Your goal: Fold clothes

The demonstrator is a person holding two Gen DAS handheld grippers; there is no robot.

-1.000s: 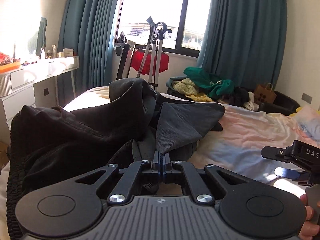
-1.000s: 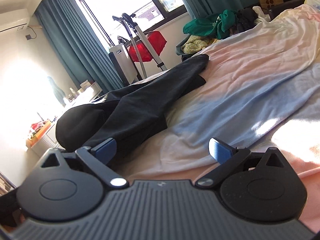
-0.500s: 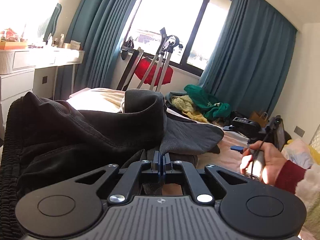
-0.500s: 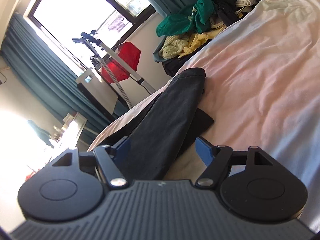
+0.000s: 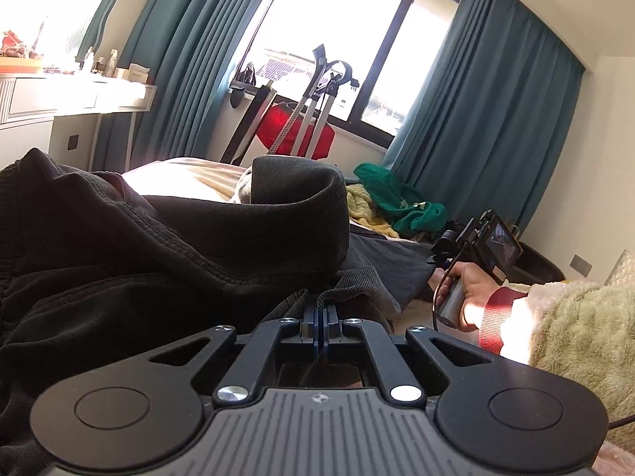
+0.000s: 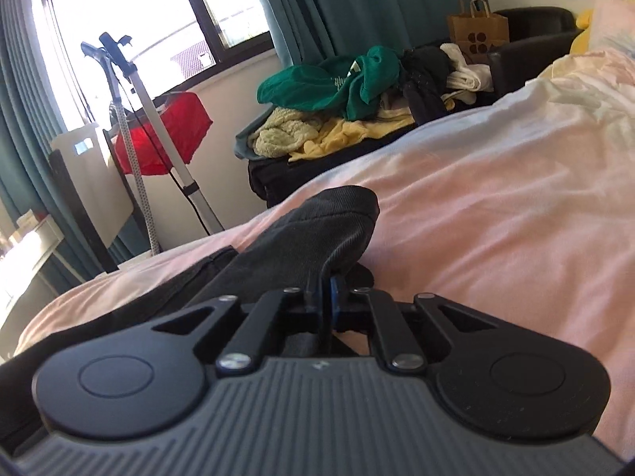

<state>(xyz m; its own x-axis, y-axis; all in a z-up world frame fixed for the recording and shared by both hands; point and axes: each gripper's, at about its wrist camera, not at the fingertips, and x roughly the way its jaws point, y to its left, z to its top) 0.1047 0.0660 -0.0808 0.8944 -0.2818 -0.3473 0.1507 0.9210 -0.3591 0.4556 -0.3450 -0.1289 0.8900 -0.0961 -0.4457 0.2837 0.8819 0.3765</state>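
A black garment lies bunched on the bed, with a thick rolled fold standing up in the middle. My left gripper is shut on a ribbed edge of it. In the right wrist view a dark sleeve or leg of the garment stretches across the pink sheet, and my right gripper is shut on its cloth near the cuff end. The right gripper's handle and the hand holding it show in the left wrist view, to the right of the garment.
The bed sheet is pink and white. Beyond the bed a pile of green, yellow and white clothes lies on a dark case. A garment steamer stand and a white dresser stand by the window.
My right gripper moved in over the garment's sleeve end and shut on it; it was open before. My left gripper stayed shut on the garment and dropped lower.
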